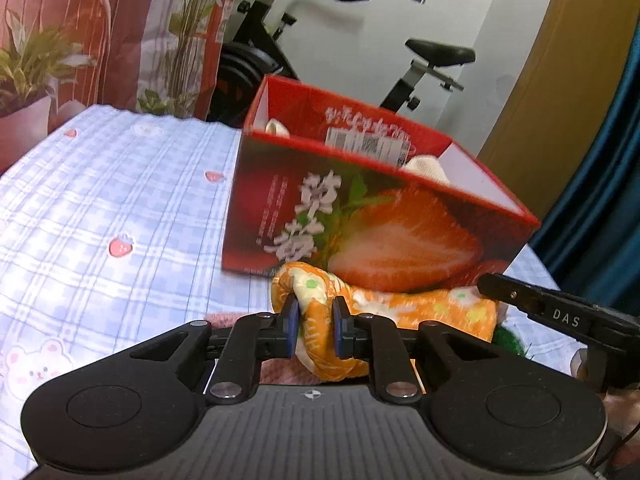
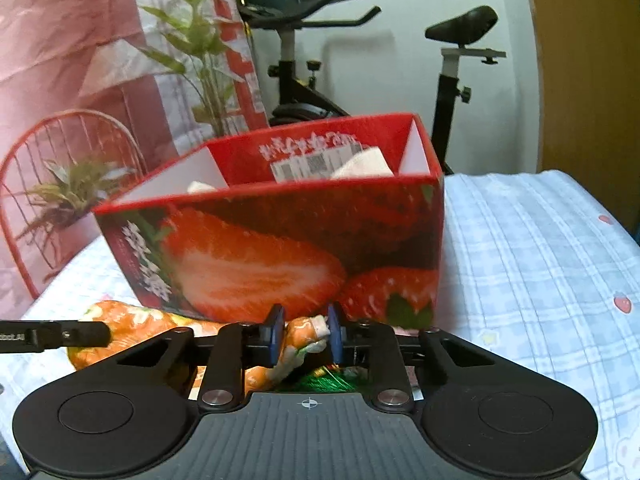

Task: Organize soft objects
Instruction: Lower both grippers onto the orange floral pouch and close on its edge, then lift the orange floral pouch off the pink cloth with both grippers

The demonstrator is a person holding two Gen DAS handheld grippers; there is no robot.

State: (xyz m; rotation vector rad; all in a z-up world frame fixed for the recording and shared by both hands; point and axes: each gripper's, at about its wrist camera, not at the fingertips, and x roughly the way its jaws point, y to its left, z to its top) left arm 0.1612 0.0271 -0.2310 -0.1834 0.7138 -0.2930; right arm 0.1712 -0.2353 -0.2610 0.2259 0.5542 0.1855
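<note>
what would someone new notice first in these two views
The big red strawberry box stands open-topped on the blue plaid bedspread, white soft items showing inside. In front of it, an orange floral cloth is pinched at one end by the left gripper and at the other by the right gripper. An exercise bike stands behind.

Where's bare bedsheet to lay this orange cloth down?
Bare checked bedsheet left of the strawberry box, toward the plants, and more right of it. Crowded in front of the box: the orange cloth, something green and both grippers.
</note>
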